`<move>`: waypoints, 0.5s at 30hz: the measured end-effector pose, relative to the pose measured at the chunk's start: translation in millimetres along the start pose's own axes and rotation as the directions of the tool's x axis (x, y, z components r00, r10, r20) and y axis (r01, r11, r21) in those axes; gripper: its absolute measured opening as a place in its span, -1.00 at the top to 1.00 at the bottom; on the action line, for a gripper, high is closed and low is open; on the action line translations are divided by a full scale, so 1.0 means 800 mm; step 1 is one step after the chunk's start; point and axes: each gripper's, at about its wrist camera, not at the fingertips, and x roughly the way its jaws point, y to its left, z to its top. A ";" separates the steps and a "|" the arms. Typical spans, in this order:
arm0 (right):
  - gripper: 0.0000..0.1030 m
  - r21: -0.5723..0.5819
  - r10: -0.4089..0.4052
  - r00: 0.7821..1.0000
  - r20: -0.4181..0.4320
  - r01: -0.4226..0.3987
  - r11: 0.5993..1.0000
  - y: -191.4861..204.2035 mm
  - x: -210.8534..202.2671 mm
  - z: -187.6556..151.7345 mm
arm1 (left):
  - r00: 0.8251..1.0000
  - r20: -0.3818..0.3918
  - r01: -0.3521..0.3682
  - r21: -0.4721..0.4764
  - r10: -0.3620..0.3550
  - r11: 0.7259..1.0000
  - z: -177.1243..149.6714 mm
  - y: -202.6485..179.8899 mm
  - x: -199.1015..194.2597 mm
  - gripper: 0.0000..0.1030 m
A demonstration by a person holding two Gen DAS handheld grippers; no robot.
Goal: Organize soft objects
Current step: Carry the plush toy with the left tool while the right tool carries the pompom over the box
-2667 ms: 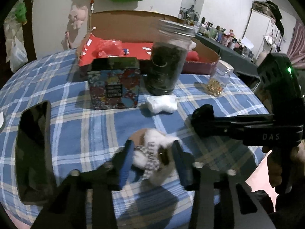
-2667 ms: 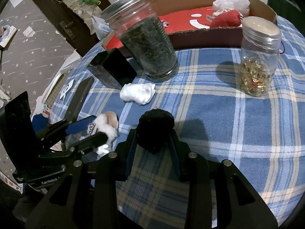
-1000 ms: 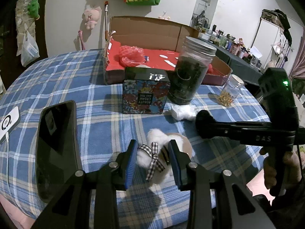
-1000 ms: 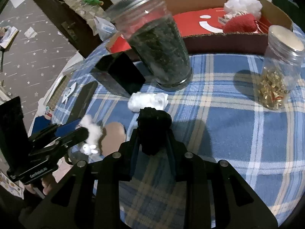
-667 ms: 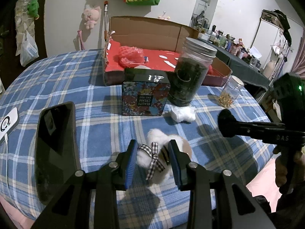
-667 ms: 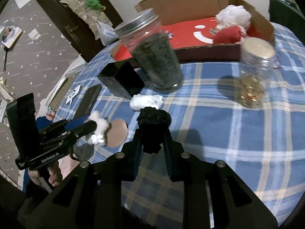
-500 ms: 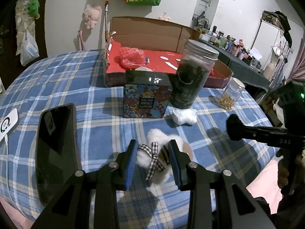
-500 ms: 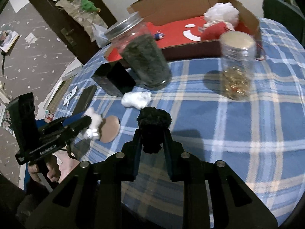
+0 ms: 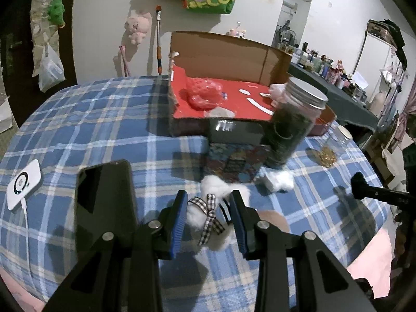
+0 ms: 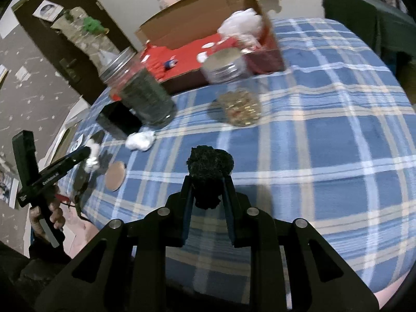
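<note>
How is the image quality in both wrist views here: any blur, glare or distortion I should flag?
Left wrist view: mostly sharp, dim room light, strong fisheye bending of the checked tablecloth; the patterned tin is slightly smeared. Right wrist view: clear motion blur on the two jars and the cardboard box, while the black pompom in the right gripper stays crisp.

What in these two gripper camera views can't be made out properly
- Left wrist view: the patterned tin is motion-blurred, so its label is unreadable.
- Left wrist view: the right gripper is cut off by the frame edge.
- Right wrist view: the small jar is smeared by motion, so its contents are unclear.
</note>
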 end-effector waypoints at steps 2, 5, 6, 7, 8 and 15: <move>0.59 0.011 -0.012 1.000 0.012 0.012 1.000 -0.007 -0.006 0.003 | 1.000 0.004 -0.010 -0.005 0.010 1.000 0.006 0.007 0.001 0.31; 0.59 0.023 -0.035 0.999 0.033 0.035 0.999 -0.017 -0.014 0.009 | 1.000 0.012 -0.022 -0.012 0.022 1.000 0.016 0.016 0.002 0.31; 0.59 0.026 -0.043 0.998 0.040 0.042 0.999 -0.020 -0.017 0.012 | 1.000 0.016 -0.026 -0.012 0.026 1.000 0.020 0.018 0.002 0.31; 0.59 0.029 -0.050 0.998 0.046 0.048 0.998 -0.023 -0.019 0.015 | 0.999 0.024 -0.035 -0.010 0.036 0.999 0.025 0.021 0.001 0.31; 0.59 0.031 -0.057 0.997 0.054 0.056 0.998 -0.026 -0.022 0.018 | 0.999 0.029 -0.043 -0.007 0.043 0.999 0.029 0.022 0.001 0.31; 0.59 0.026 -0.098 0.991 0.086 0.096 0.995 -0.039 -0.032 0.044 | 0.996 0.053 -0.068 0.022 0.067 0.997 0.060 0.028 0.003 0.31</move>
